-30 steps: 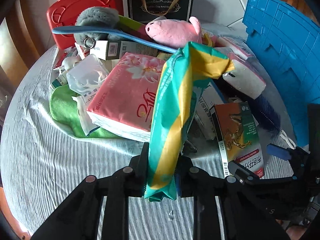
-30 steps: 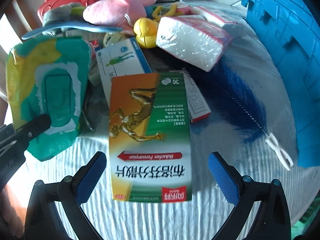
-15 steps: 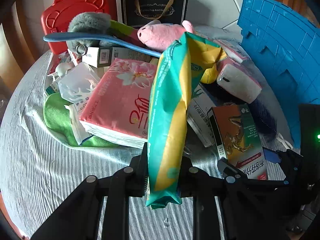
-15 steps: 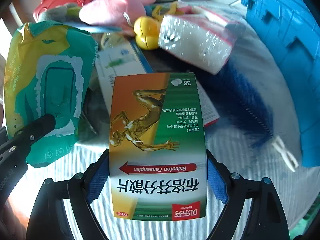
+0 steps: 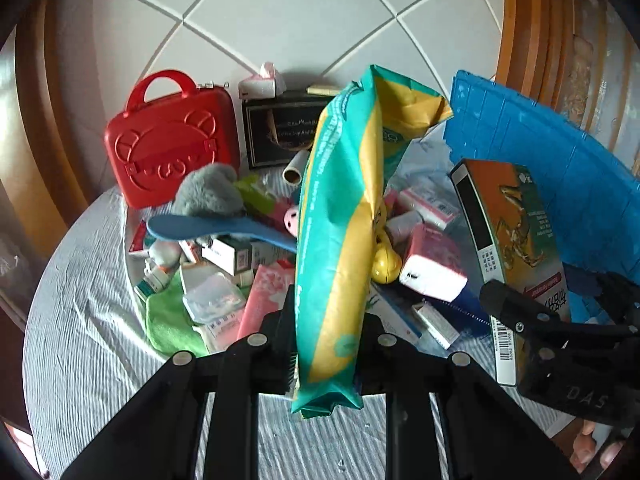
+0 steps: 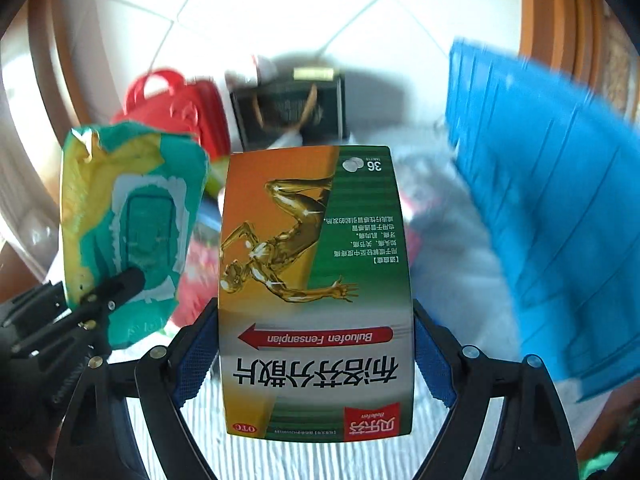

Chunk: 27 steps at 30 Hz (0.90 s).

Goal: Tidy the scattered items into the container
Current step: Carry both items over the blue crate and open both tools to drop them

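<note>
My left gripper (image 5: 326,336) is shut on a teal and yellow wipes pack (image 5: 344,240), held upright above the table. The pack also shows at the left of the right wrist view (image 6: 132,224). My right gripper (image 6: 316,344) is shut on an orange and green medicine box (image 6: 316,280), lifted off the table; the box shows at the right of the left wrist view (image 5: 512,248). The blue crate (image 5: 560,184) stands at the right, also in the right wrist view (image 6: 552,208). The pile of scattered items (image 5: 248,264) lies below on the white cloth.
A red case (image 5: 172,140) and a black gift bag (image 5: 280,132) stand at the back. The pile holds a grey plush (image 5: 208,192), blue shoehorn (image 5: 212,228), tissue packs (image 5: 432,268), a yellow toy (image 5: 386,264), a green cloth (image 5: 168,316) and small boxes.
The right gripper closed on the medicine box and lifted it. Both grippers rose with their items, and the views tilted up towards the floor tiles and crate.
</note>
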Available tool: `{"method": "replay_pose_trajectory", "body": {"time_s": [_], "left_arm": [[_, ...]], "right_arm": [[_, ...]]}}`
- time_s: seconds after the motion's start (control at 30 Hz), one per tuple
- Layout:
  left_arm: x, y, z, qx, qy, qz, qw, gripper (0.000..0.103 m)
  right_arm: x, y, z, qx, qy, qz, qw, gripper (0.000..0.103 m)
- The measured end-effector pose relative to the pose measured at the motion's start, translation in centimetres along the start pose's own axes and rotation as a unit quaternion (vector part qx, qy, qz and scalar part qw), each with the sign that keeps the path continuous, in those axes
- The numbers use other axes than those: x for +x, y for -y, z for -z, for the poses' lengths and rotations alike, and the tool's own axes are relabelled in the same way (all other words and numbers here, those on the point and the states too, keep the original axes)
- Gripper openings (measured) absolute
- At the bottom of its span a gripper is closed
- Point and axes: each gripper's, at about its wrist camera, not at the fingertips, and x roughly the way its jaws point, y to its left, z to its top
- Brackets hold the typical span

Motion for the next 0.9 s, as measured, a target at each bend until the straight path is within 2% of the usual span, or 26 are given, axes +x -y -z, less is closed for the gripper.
{"method": "replay_pose_trajectory", "body": {"time_s": [0.03, 0.07, 0.2, 0.33, 0.47, 0.6, 0.7, 0.8, 0.9], "left_arm": [[-0.5, 0.2, -0.6, -0.01, 0.011, -0.013, 0.9998, 0.02], [-1.1, 0.4, -1.3, -0.051, 0.025, -0.062, 0.9964, 0.02], [-3.2, 2.1, -4.2, -0.042, 0.068, -0.037, 0.9961, 0.02], [-4.4, 6.0, -8.0, -0.019, 0.105, -0.017, 0.9941, 0.02], [-4.6, 11.8, -13.1, 0.003, 0.138, 0.008, 0.9905, 0.02], [-3.5, 19.8, -19.4, 0.022, 0.156, 0.029, 0.9871, 0.02], [-0.7, 26.2, -24.6, 0.019, 0.139, 0.046, 0.9891, 0.02], [4.4, 32.6, -29.3, 0.006, 0.075, 0.058, 0.9954, 0.02], [11.3, 38.5, -32.2, 0.017, 0.007, 0.018, 0.9997, 0.02]], "right_arm": [[-1.1, 0.0, -0.5, 0.0, 0.011, 0.005, 1.0, 0.087], [-2.1, 0.2, -1.3, 0.001, 0.024, 0.012, 1.0, 0.087], [-6.9, 2.2, -4.4, 0.009, 0.079, 0.039, 0.996, 0.087], [-11.3, 6.6, -7.5, 0.023, 0.132, 0.067, 0.989, 0.087], [-14.1, 12.6, -10.6, 0.023, 0.157, 0.1, 0.982, 0.087], [-15.1, 20.6, -13.3, 0.007, 0.163, 0.137, 0.977, 0.087], [-14.2, 27.5, -15.6, -0.008, 0.155, 0.154, 0.976, 0.087], [-13.3, 33.5, -17.7, -0.021, 0.124, 0.16, 0.979, 0.087], [-11.8, 38.5, -19.1, -0.027, 0.083, 0.163, 0.983, 0.087]]}}
